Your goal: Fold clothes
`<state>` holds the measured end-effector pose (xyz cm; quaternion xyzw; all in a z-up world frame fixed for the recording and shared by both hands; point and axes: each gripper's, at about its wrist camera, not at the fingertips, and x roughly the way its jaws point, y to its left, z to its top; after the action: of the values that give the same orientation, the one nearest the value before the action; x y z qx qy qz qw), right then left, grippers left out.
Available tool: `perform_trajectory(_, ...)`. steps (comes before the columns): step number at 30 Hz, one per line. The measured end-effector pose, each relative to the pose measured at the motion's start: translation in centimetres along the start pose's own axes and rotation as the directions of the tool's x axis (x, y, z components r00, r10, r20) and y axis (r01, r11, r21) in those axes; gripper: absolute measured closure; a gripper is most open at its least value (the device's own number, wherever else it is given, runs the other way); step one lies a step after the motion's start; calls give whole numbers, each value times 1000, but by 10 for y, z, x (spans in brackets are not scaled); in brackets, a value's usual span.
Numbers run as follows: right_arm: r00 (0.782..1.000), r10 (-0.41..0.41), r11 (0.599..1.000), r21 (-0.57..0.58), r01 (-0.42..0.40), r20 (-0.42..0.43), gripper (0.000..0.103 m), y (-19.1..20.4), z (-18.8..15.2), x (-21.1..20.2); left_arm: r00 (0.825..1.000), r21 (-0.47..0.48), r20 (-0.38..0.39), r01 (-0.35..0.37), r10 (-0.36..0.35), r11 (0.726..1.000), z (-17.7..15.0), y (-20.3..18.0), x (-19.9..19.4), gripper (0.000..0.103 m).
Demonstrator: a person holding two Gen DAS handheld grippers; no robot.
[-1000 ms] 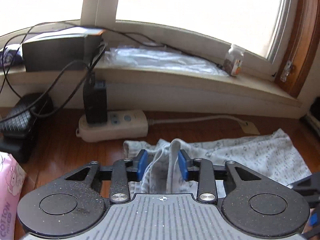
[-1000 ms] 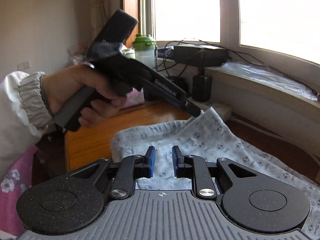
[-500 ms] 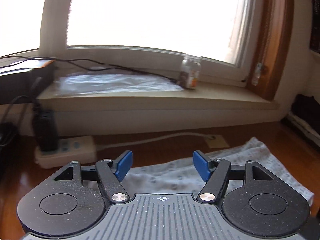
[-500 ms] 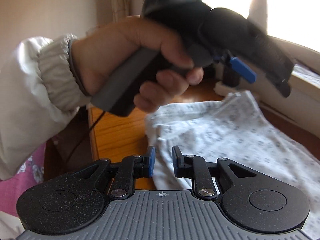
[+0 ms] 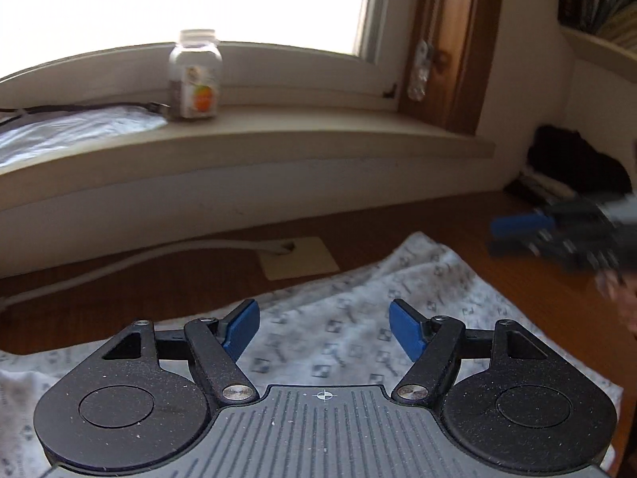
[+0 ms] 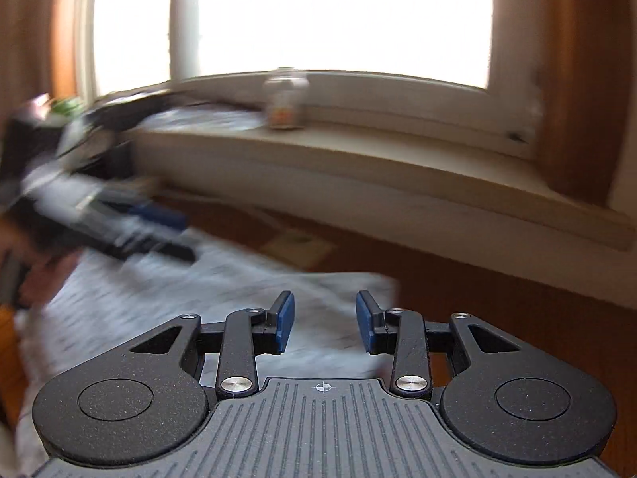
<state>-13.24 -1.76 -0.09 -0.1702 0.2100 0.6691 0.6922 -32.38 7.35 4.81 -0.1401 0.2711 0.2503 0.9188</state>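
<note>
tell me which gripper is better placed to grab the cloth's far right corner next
Right, probably. The right gripper hangs by the garment's far right corner, jaws opening, nothing between them. The left gripper is over its middle.

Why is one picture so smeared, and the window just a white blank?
Right wrist view: motion blur smears the jar, the patterned cloth and the left gripper. Left wrist view: mostly sharper, the jar fairly clear, only the right gripper streaked. Both views: daylight overexposes the window, and the fisheye lens bows the sill.
</note>
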Motion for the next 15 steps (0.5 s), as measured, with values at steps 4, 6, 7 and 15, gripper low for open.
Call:
perform_trajectory(4, 999, 21, 997, 76, -19, -34, 67, -24, 7, 37, 1000, 20, 4, 5, -5, 1000, -10, -7, 7, 28)
perform_trajectory(6, 996, 59, 993, 110, -52, -63, 64, -24, 5, 54, 1000, 13, 9, 11, -11, 1000, -15, -5, 6, 28)
perform_trajectory(7, 995, 57, 993, 105, -48, -80, 60, -21, 5, 58, 1000, 11, 9, 12, -12, 1000, -16, -4, 6, 28)
perform_trajectory(15, 996, -45, 990, 132, 54, -72, 99, -23, 2, 69, 1000, -17, 16, 15, -15, 1000, -20, -1, 2, 25)
